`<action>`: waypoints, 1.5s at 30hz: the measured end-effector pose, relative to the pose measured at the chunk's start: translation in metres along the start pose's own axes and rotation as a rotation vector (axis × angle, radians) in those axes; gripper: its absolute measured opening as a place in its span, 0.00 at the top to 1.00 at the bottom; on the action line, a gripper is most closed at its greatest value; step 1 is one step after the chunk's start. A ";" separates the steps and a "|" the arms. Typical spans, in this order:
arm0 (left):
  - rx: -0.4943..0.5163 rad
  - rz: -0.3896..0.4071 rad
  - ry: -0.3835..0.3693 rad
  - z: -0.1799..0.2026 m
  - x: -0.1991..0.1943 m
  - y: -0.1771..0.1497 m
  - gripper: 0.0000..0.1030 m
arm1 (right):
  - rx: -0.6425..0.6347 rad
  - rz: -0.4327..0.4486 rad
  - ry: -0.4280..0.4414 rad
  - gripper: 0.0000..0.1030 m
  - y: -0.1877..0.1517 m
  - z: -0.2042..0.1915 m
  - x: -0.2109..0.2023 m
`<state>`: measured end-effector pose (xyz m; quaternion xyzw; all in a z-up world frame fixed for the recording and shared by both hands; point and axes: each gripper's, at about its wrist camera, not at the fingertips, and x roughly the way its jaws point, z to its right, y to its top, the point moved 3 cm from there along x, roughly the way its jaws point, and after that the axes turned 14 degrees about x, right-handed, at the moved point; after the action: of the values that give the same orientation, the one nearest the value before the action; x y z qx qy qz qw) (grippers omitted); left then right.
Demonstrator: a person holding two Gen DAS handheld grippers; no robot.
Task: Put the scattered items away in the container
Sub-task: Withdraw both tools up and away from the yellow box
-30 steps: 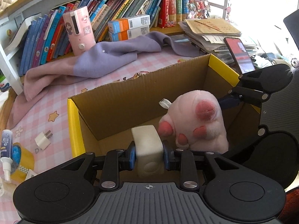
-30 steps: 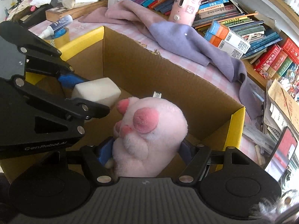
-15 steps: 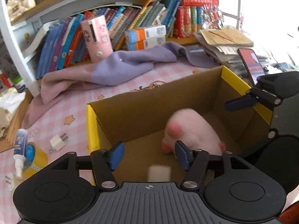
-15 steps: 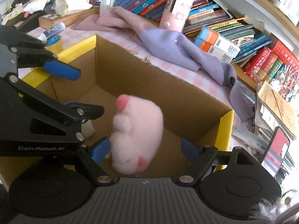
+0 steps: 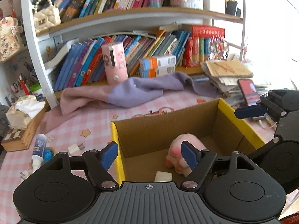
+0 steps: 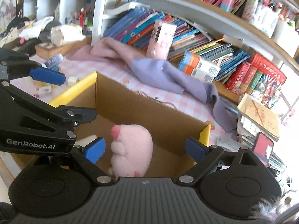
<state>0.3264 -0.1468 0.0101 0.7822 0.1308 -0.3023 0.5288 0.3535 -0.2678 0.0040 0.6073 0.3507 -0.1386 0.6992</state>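
The cardboard box (image 5: 186,119) with yellow rim flaps is seen standing on the pink checked surface (image 5: 97,117), below the bookshelf (image 5: 130,16). Inside it, the pink plush paw (image 5: 175,149) is found lying on the box floor, toe pads turned toward the left wrist camera. The white block (image 5: 163,176) is seen on the box floor just beside the plush, at the near edge of the left wrist view.

The left gripper (image 5: 149,155) is held above the box's near left corner. Its jaws are opening; nothing is gripped between them, and the blue pads are seen clear of both plush and block. The right gripper (image 6: 143,147) is held above the box's other side. Its jaws are also opening, and the plush (image 6: 130,149) is seen below and between the pads without being touched by them.

Outside the box, on the surface at its left, a white plug adapter (image 5: 74,147), a small bottle (image 5: 39,147) lying on a roll of tape (image 5: 47,154), and further small white pieces are noted. A lilac cloth (image 5: 130,91) is draped behind the box, with a pink device (image 5: 115,63) standing upright against the books. A phone (image 5: 248,91) is propped at the right.
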 end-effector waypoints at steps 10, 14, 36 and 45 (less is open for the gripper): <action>-0.028 0.092 -0.039 -0.005 -0.048 -0.011 0.18 | 0.064 0.123 -0.063 0.09 -0.011 -0.021 -0.056; -0.038 0.113 -0.041 -0.010 -0.065 -0.021 0.17 | 0.097 0.153 -0.093 0.09 -0.018 -0.028 -0.071; -0.109 0.119 -0.068 -0.035 -0.146 -0.111 0.17 | 0.211 0.179 -0.227 0.08 -0.083 -0.102 -0.138; -0.148 0.053 -0.068 -0.046 -0.176 -0.167 0.17 | 0.221 0.139 -0.263 0.08 -0.128 -0.143 -0.166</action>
<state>0.1163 -0.0175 0.0049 0.7335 0.1139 -0.3044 0.5970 0.1094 -0.1997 0.0142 0.6798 0.1961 -0.2060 0.6760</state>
